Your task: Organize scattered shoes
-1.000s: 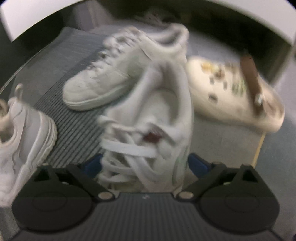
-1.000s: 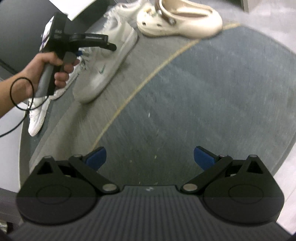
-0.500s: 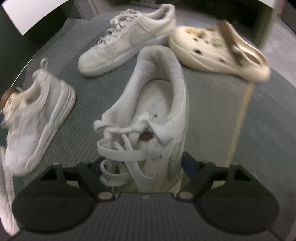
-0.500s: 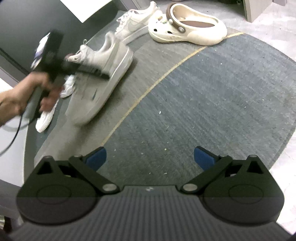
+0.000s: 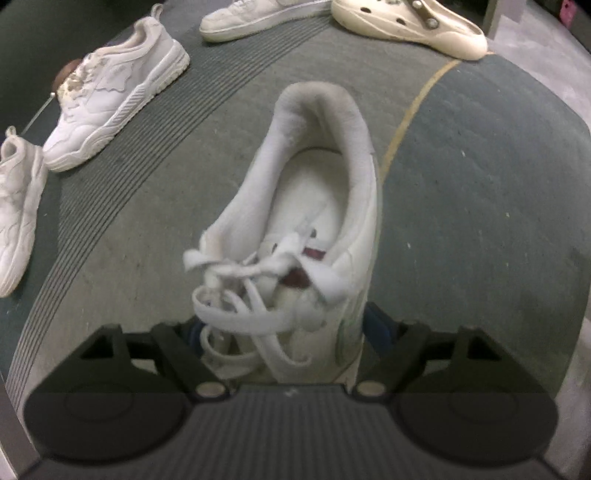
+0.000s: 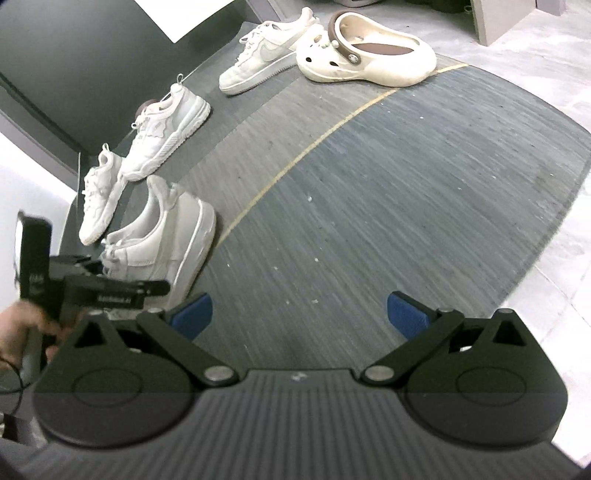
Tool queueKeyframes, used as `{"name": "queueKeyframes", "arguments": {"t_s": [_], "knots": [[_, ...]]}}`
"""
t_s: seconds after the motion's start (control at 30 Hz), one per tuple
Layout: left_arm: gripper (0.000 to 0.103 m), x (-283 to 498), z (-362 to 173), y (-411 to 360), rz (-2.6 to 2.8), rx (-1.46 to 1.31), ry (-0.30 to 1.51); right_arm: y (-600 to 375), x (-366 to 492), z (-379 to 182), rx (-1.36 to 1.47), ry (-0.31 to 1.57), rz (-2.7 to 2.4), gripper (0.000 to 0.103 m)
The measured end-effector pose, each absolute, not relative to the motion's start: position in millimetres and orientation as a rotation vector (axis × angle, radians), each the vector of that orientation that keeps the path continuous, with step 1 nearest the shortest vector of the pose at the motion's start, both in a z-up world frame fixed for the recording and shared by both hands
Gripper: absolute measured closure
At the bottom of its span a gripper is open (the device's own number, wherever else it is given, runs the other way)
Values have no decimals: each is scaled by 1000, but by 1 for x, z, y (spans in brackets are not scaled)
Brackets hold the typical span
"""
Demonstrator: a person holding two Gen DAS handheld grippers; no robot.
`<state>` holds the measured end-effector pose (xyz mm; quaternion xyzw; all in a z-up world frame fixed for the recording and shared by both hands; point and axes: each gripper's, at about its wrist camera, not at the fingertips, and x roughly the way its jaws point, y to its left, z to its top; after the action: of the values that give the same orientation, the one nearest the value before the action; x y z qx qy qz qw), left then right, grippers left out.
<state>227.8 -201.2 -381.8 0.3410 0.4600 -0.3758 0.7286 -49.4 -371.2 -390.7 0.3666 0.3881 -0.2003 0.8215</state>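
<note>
My left gripper (image 5: 282,330) is shut on the toe end of a white lace-up sneaker (image 5: 306,229), whose heel points away from me above the grey rug. From the right wrist view, that sneaker (image 6: 162,240) hangs at the left, with a hand holding the left gripper (image 6: 122,291) below it. My right gripper (image 6: 299,314) is open over bare rug, nothing between its blue pads. Two chunky white sneakers (image 6: 166,129) (image 6: 98,195) lie along the rug's left edge. A flat white sneaker (image 6: 262,51) and a cream clog (image 6: 369,55) lie at the far end.
The oval grey rug (image 6: 388,184) has a thin yellow line (image 6: 314,140) across it and pale floor (image 6: 569,229) to the right. A dark panel (image 6: 74,74) borders the rug on the left. In the left wrist view the chunky sneakers (image 5: 118,92) sit far left, the clog (image 5: 406,22) at top.
The left gripper has carried the held sneaker away from the far pair and clog, toward the near left of the rug. The right gripper stayed open and hardly moved.
</note>
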Motion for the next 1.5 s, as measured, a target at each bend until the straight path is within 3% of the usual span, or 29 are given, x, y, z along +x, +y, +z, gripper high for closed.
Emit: {"name": "queueKeyframes", "arguments": {"t_s": [0.23, 0.77, 0.9, 1.13, 1.33, 1.5], "knots": [[11, 209, -378, -159, -755, 669, 1022, -375, -56, -395, 794, 840, -458, 0], [9, 203, -348, -95, -569, 406, 1021, -358, -36, -375, 669, 841, -319, 0], [5, 208, -336, -69, -487, 319, 1001, -337, -9, -343, 418, 798, -89, 0], [1, 218, -320, -36, -178, 346, 931, -260, 66, -285, -595, 744, 636, 0], [1, 218, -316, -36, -147, 291, 907, -227, 134, -313, -1086, 780, 1018, 0], [1, 214, -302, -44, -201, 329, 810, -197, 176, -369, -1461, 744, 1206, 0]]}}
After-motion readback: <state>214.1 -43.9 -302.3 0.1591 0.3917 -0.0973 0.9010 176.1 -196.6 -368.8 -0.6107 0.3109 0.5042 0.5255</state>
